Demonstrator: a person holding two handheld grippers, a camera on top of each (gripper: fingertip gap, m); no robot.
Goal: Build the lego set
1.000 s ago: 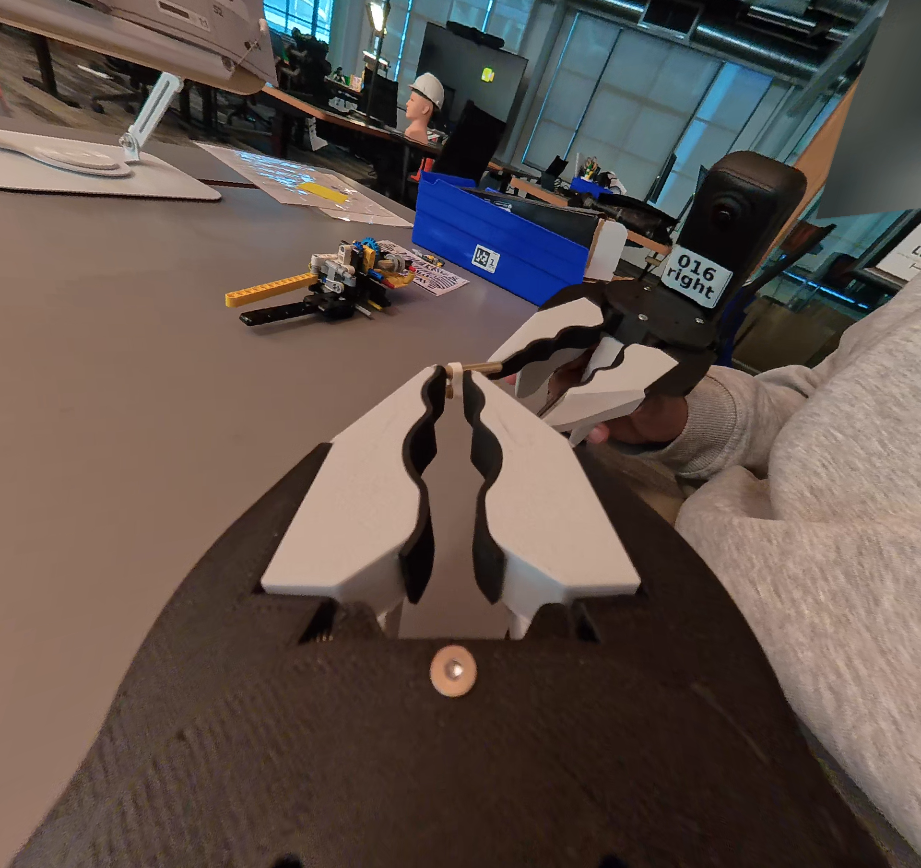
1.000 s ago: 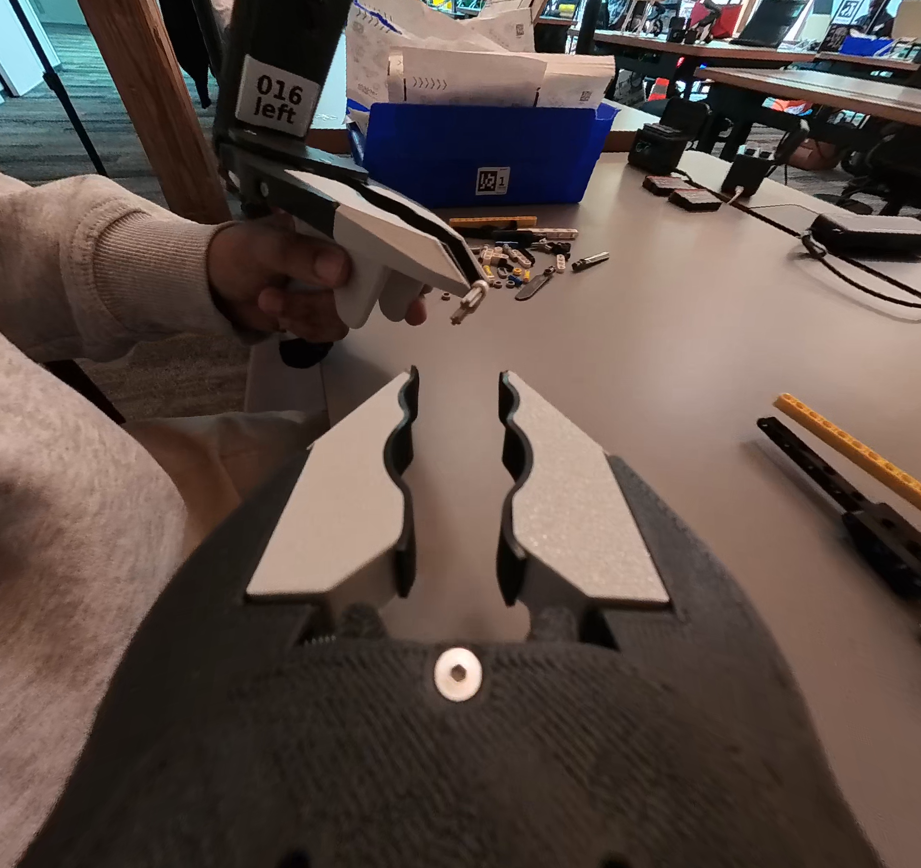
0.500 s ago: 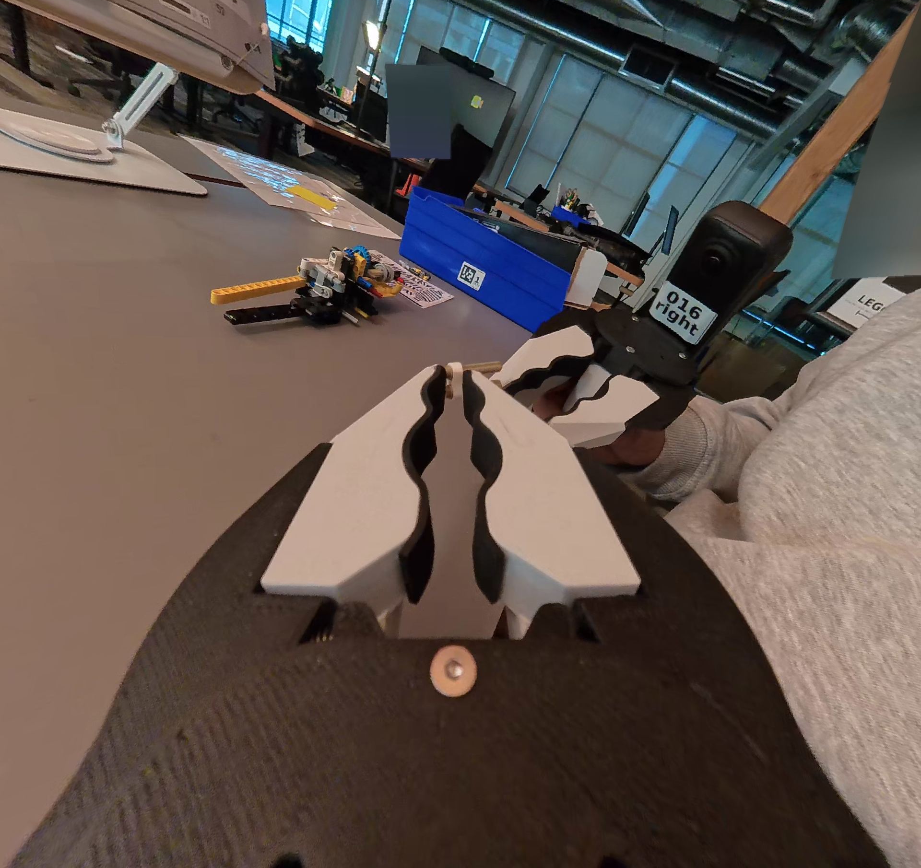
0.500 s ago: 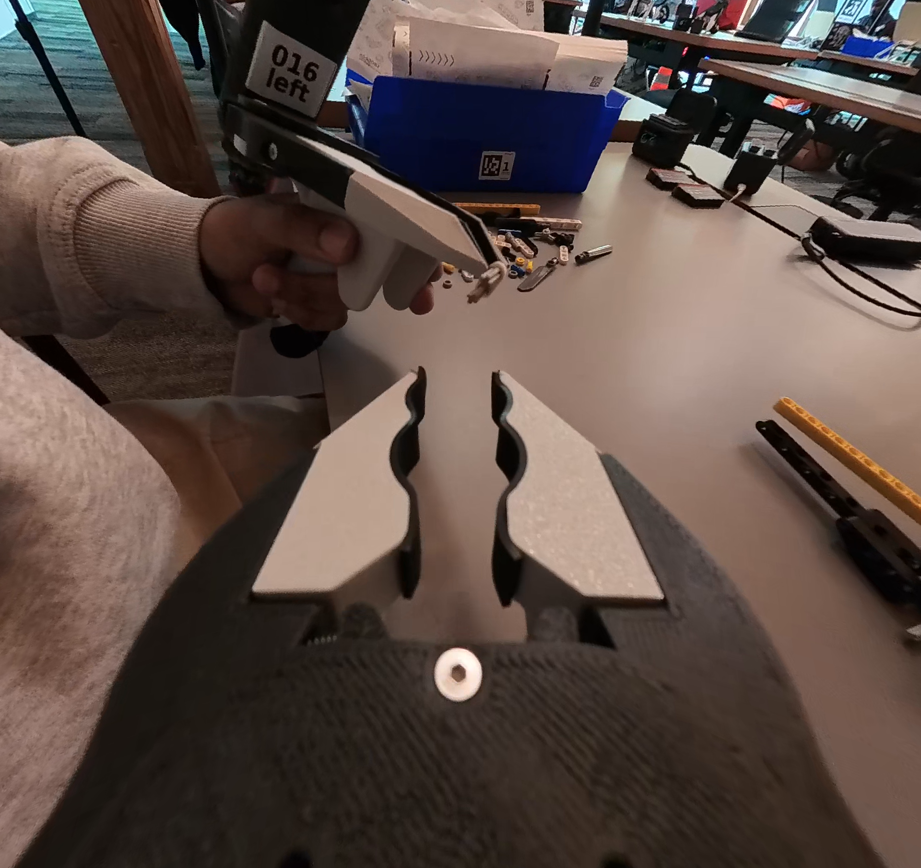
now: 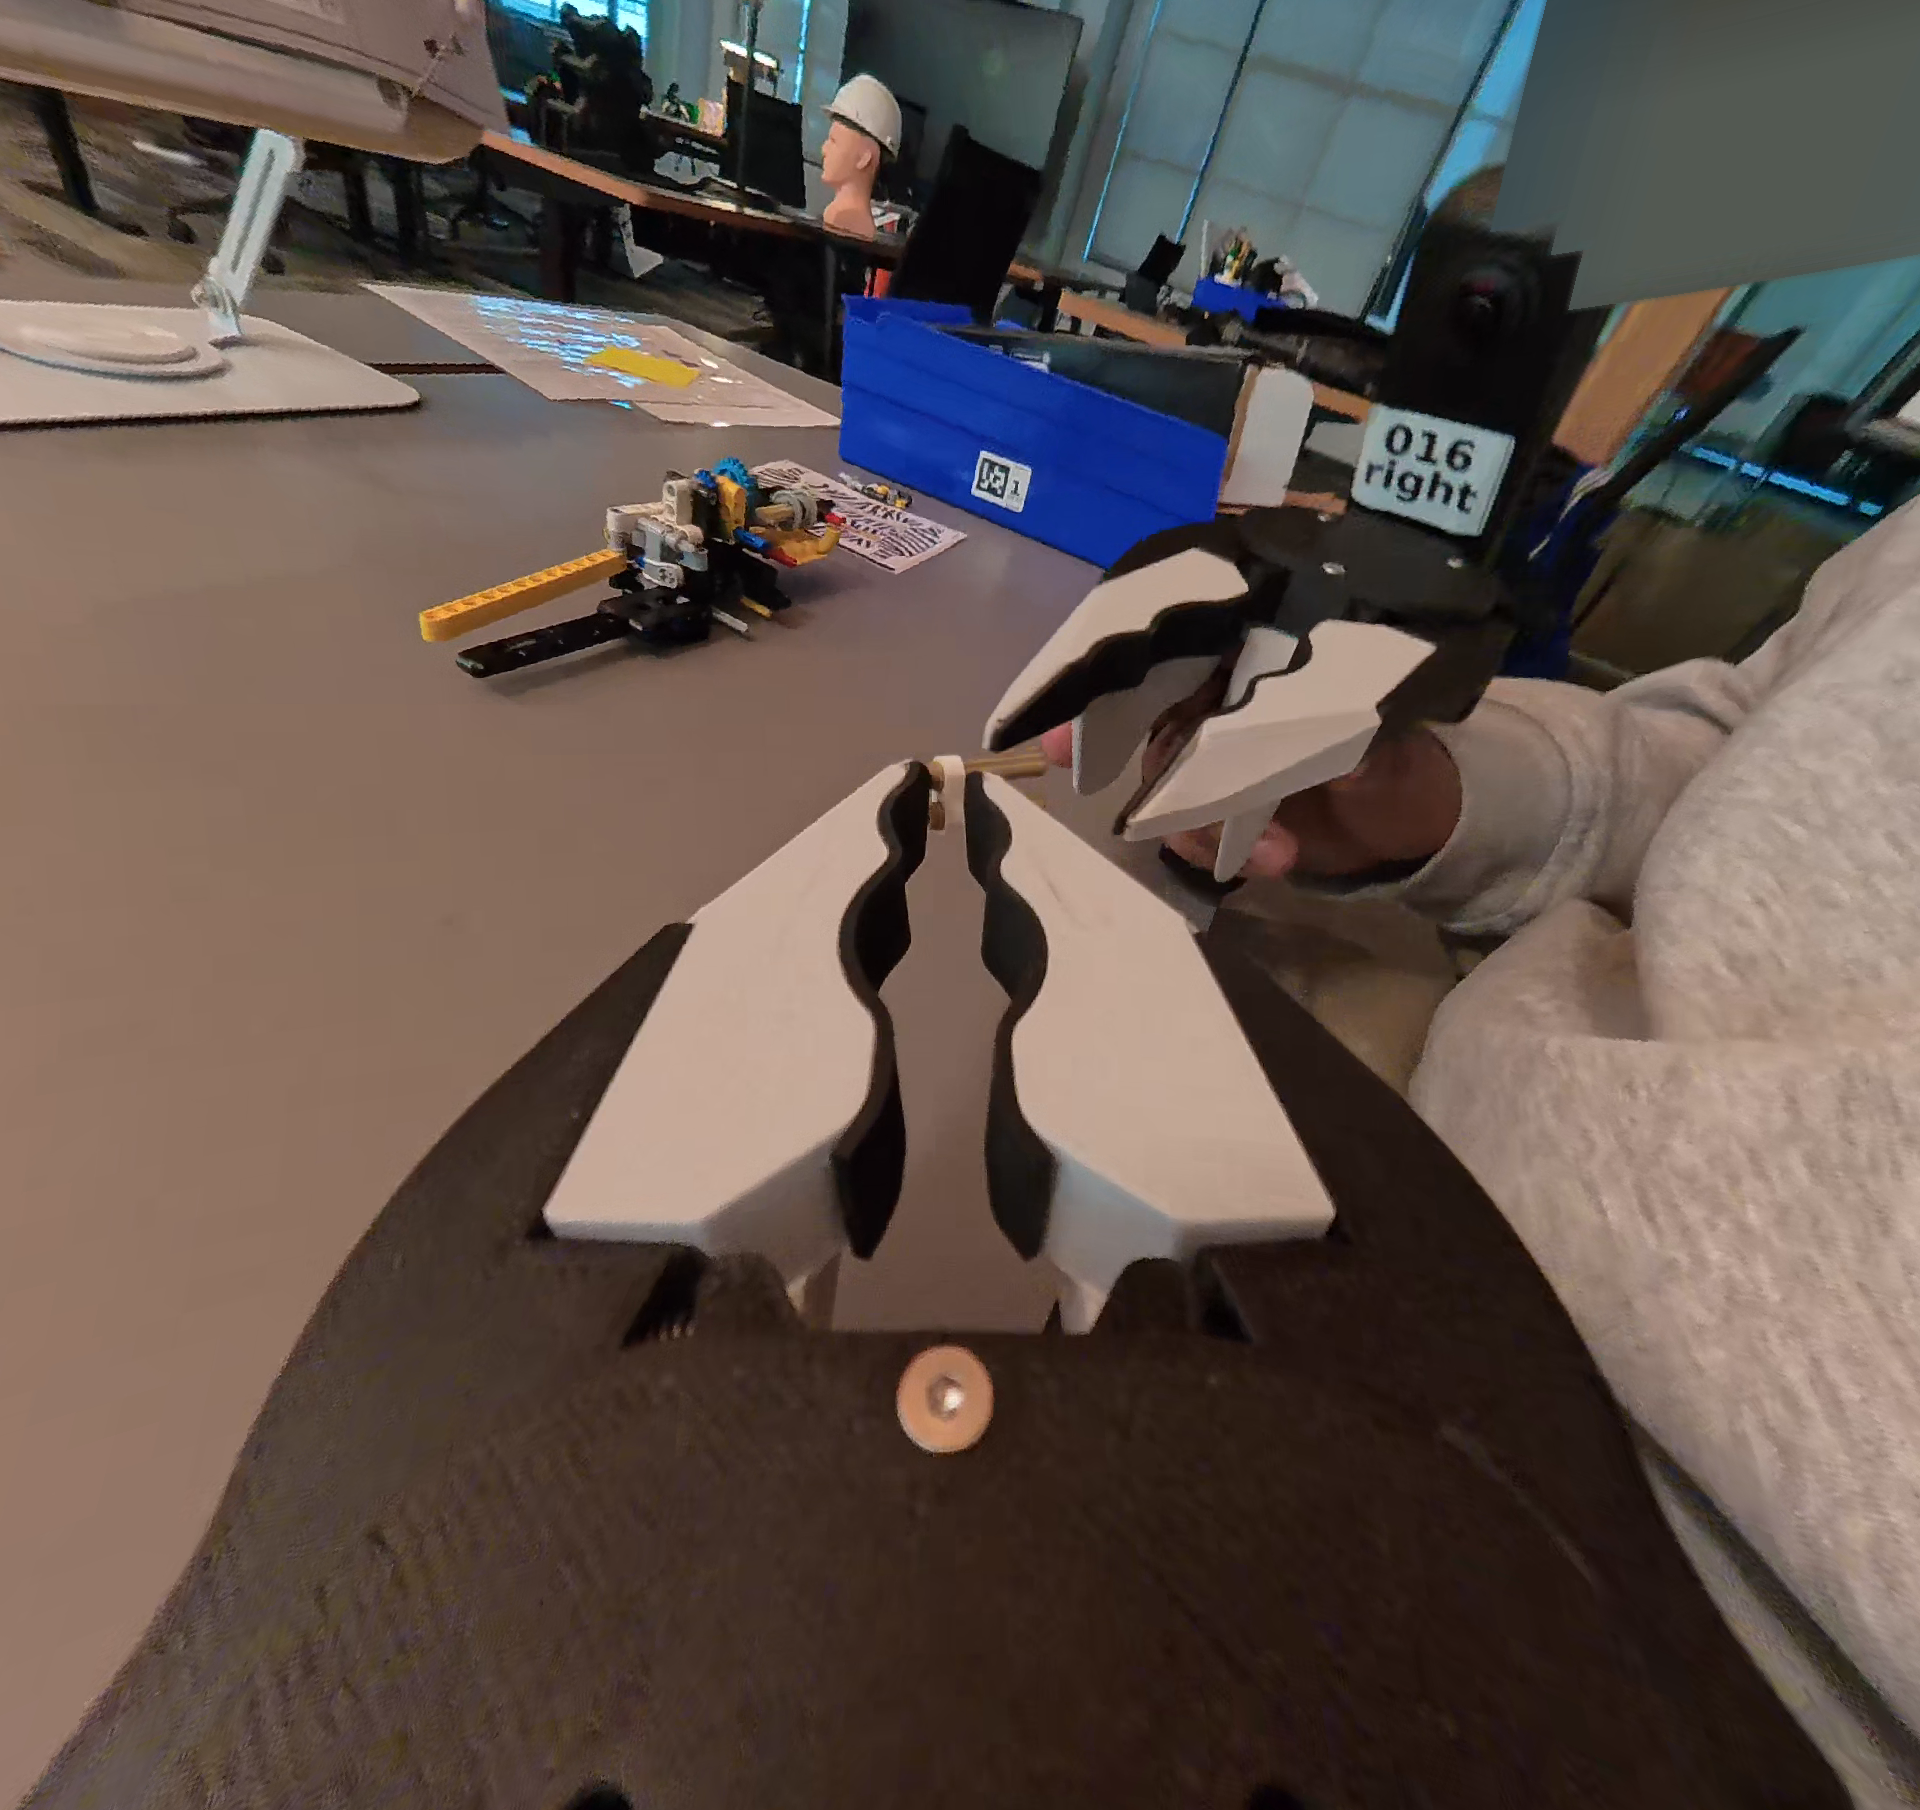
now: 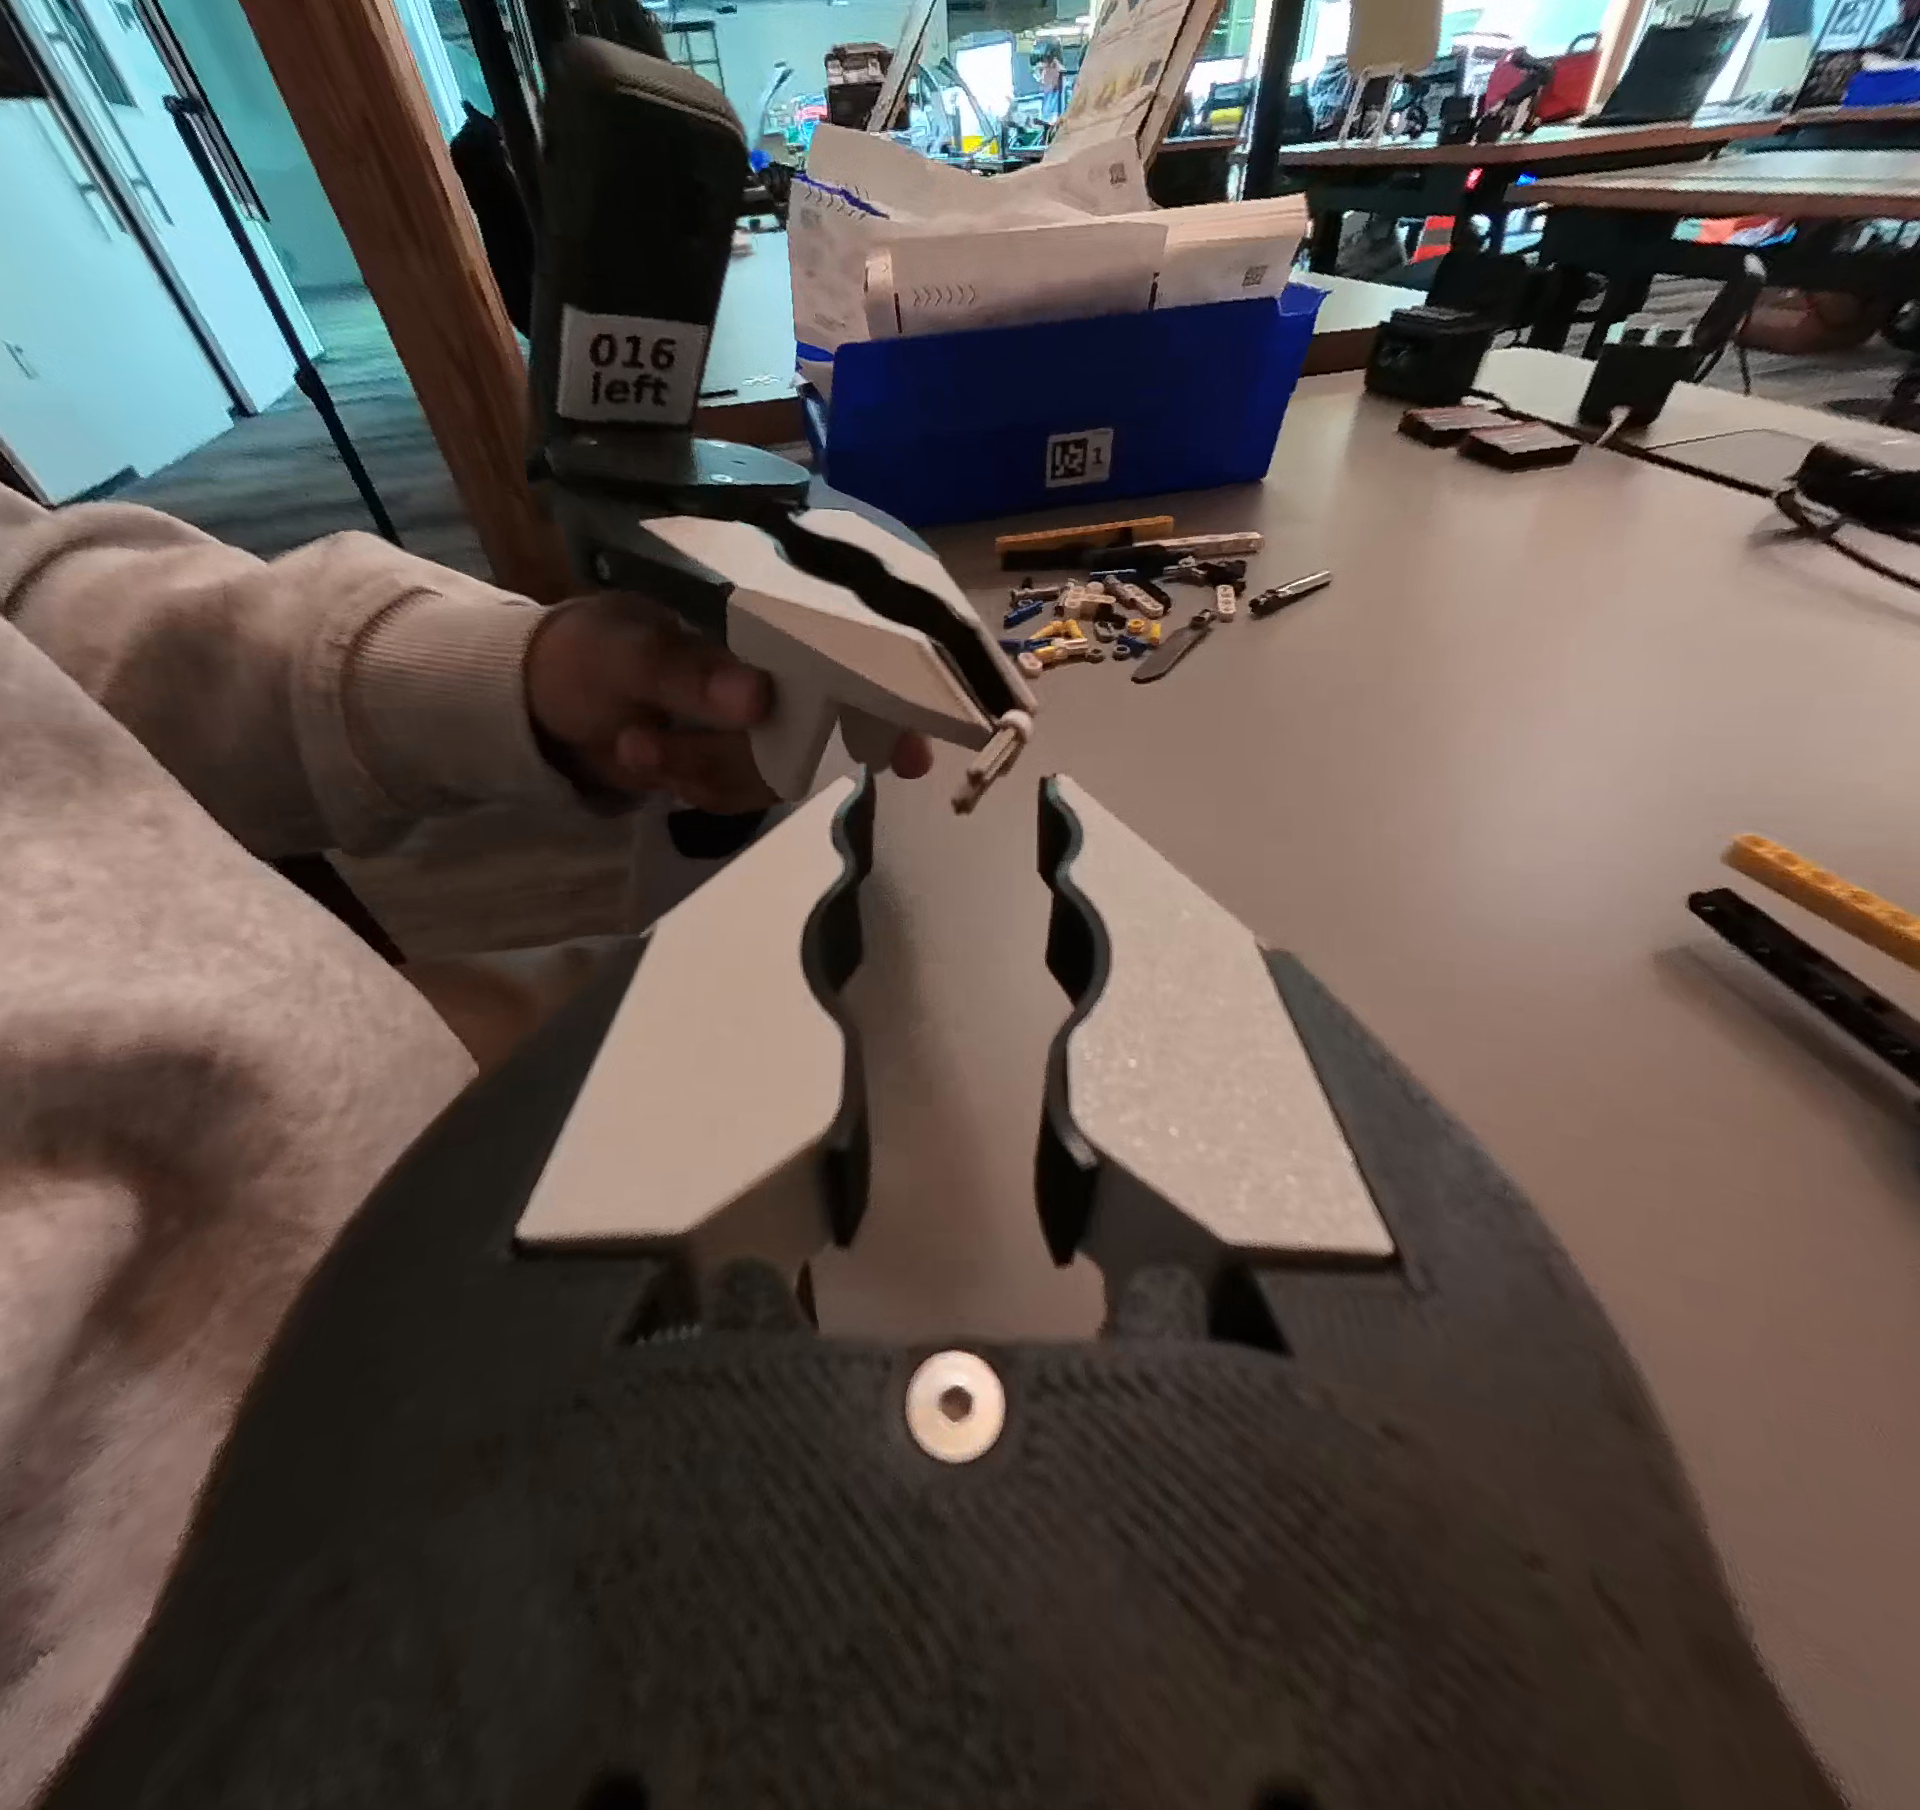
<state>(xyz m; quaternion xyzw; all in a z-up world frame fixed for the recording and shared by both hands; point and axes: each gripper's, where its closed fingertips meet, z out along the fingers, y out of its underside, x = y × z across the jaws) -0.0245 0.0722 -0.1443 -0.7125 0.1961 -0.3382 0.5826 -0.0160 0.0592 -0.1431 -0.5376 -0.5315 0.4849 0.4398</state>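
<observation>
Jaws, left: pressed together at the tips of the left gripper (image 5: 943, 792), pinching a small tan pin with a white bush (image 5: 951, 779).
Jaws, right: spread wide on the right gripper (image 6: 954, 792), with nothing between them.
Pin: short tan shaft with a white collar near the pinched end; its free end sticks out sideways toward the right gripper, and in the right wrist view it (image 6: 992, 758) hangs just above the gap of the open jaws, held clear of the table (image 5: 260, 825).
Part-built model (image 5: 707, 555): sits on the grey table well ahead of the left gripper; a dense cluster of grey, black, blue and yellow pieces with a blue gear on top.
Beams: a yellow beam (image 5: 514, 591) and a black beam (image 5: 561, 638) run side by side out of the model toward the camera.
Loose pieces (image 6: 1117, 607): a scatter of small grey, blue, yellow and black parts on the table, just in front of the blue bin (image 6: 1060, 410).
Bin: blue plastic, stuffed with white paper bags and sheets.
Sticker sheet (image 5: 883, 529): lies flat between model and bin.
Sleeves: a grey sweatshirt sleeve (image 5: 1662, 929) covers the arm behind the right gripper.
</observation>
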